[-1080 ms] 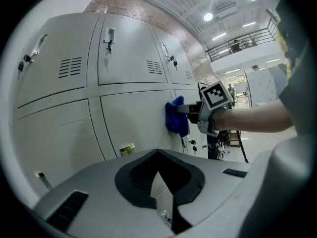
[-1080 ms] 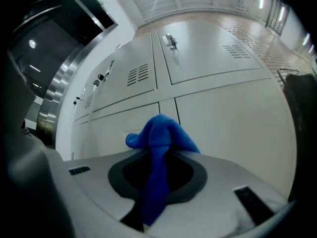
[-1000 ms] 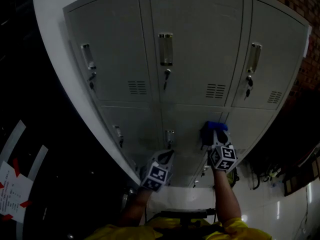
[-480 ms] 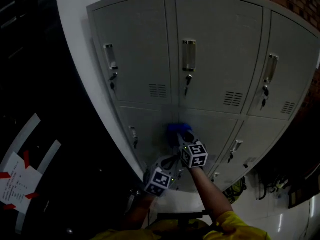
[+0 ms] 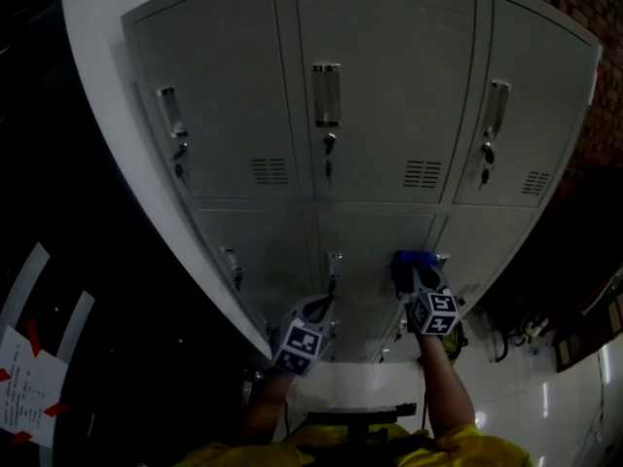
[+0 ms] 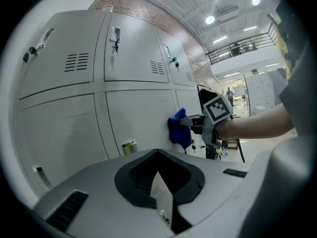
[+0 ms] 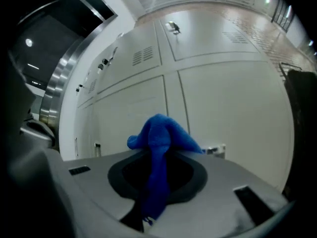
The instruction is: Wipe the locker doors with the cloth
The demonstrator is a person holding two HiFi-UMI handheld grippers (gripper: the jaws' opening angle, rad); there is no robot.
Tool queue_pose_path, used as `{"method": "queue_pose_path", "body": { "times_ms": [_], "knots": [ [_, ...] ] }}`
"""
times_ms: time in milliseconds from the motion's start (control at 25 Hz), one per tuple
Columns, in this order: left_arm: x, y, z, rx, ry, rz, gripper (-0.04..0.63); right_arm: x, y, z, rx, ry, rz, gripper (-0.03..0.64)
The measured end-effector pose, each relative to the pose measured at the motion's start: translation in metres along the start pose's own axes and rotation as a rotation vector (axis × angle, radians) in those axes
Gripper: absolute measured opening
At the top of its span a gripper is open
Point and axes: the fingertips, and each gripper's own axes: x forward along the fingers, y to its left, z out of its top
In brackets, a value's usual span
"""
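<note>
Pinching a bunched blue fabric cloth point(image 7: 159, 133) in the right gripper point(image 7: 157, 155), jaws closed down on the fabric, with a tail of it hanging back through the gap between them. Pressing the puffed front of the cloth against the grey metal locker doors point(image 5: 389, 95), on the lower row, close to the seam between the middle and right-hand doors. Reaching forward with the right arm extended, marker cube facing up toward the head view.

Holding the left gripper point(image 6: 163, 197) lower and to the left of the right one, jaws pressed together with nothing between them. Pointing it at the lower middle door, near a small silver metal handle point(image 6: 130, 147) that sits just beyond the tips; cannot tell whether the tips touch the door.

Above, on the upper row: three closed doors, each with a vertical handle, a lock with hanging keys point(image 5: 329, 144) and a set of vent slots point(image 5: 421, 174) near the bottom edge.
</note>
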Motion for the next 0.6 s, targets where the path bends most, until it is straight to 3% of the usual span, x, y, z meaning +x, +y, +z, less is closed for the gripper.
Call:
{"method": "queue_pose_path", "body": {
  "times_ms": [160,240,360,520,600],
  "knots": [
    [0.013,-0.012,0.009,0.023,-0.014,-0.034,0.002,0.005,-0.018,-0.028,0.046,0.023,-0.007,0.067],
    [0.013,-0.015,0.008,0.026,-0.008,-0.037,0.002,0.007,-0.006,-0.026,0.085,-0.003,0.042,0.067],
    [0.006,-0.010,-0.002,0.019,0.014,-0.017,0.002,0.022,0.044,-0.018,0.059,-0.026,0.183,0.067],
    [-0.019,0.010,-0.017,-0.017,0.039,0.060,0.002,0.054,0.146,-0.027,0.026,0.006,0.409,0.067],
    [-0.035,0.019,-0.025,-0.046,0.063,0.101,0.002,0.068,0.186,-0.034,0.038,0.012,0.464,0.067]
  ]
}}
